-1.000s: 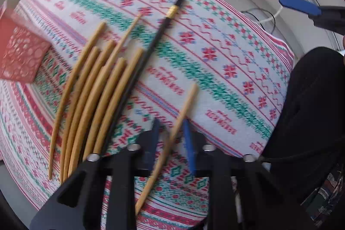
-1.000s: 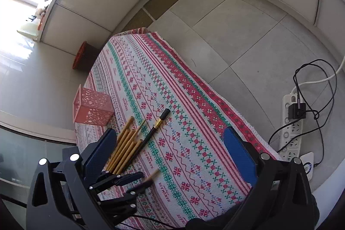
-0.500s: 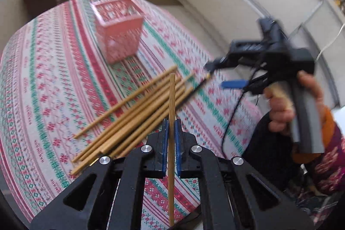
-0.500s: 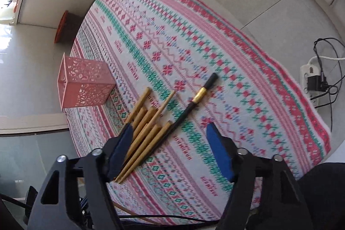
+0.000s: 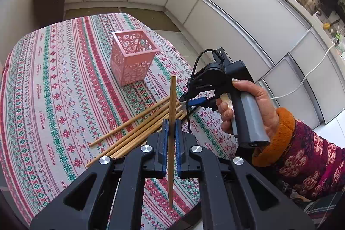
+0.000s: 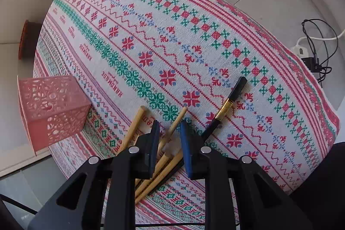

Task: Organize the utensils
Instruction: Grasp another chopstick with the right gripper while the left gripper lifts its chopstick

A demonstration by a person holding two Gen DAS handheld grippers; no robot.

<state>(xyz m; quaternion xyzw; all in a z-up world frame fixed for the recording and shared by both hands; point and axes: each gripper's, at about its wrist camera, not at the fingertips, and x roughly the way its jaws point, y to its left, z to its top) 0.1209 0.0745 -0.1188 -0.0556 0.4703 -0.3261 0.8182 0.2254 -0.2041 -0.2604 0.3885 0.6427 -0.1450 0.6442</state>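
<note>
Between the left claw (image 5: 170, 128)'s blue pads stands one chopstick (image 5: 171, 113), clamped tight and held clear of the cloth (image 5: 54, 79), its top poking up past the tips and its lower end hanging below them! Beyond that claw, a little to its left, the pink holder (image 5: 132, 57) sits upright on the surface, open at the top. Just ahead of the tips and under the raised stick lies the pile (image 5: 138, 133), a loose fan of wooden chopsticks flat on the cloth.

Over to the right, a hand (image 5: 248, 105) grips the right claw (image 6: 170, 128) and points it steeply down at that same pile. Its jaws have just been closing and now stand only a little apart, straddling one chopstick end (image 6: 175, 122). Do the pads press on it? Cannot tell from here. More sticks run back beneath this claw. Off its right tip lies a black pen (image 6: 228, 105) with a gold band, slanting away across the cloth, its near end touching the pile. The holder stands well to this claw's left, apart from the sticks.
</note>
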